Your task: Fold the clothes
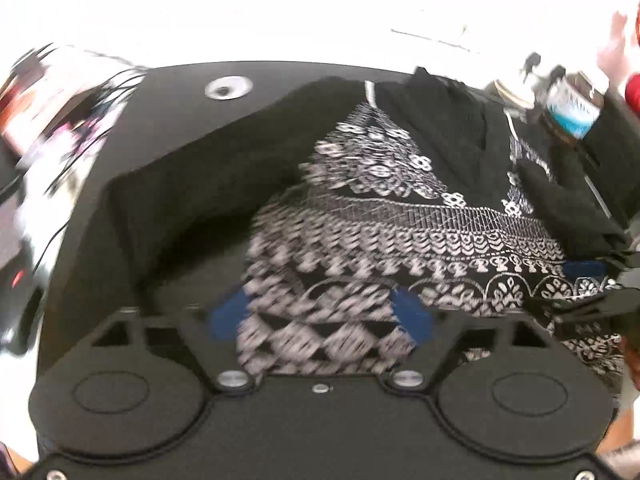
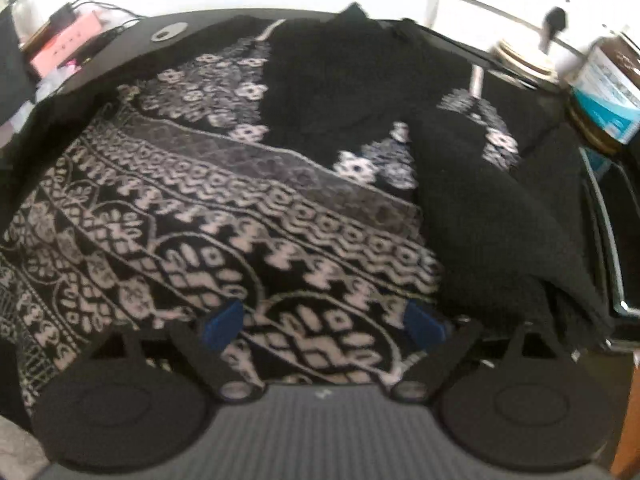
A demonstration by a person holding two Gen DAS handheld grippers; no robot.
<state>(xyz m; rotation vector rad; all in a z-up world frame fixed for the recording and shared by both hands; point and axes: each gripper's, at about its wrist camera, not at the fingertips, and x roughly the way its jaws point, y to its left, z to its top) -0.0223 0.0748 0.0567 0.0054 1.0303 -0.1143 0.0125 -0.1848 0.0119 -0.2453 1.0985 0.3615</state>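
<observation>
Now one patterned garment (image 2: 224,216); two claws spread.

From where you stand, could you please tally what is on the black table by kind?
Patterned black-and-white garment: 1
Plain black garment: 1
Jars at the table's far right corner: 2
Round metal grommet: 1
Total: 5
</observation>
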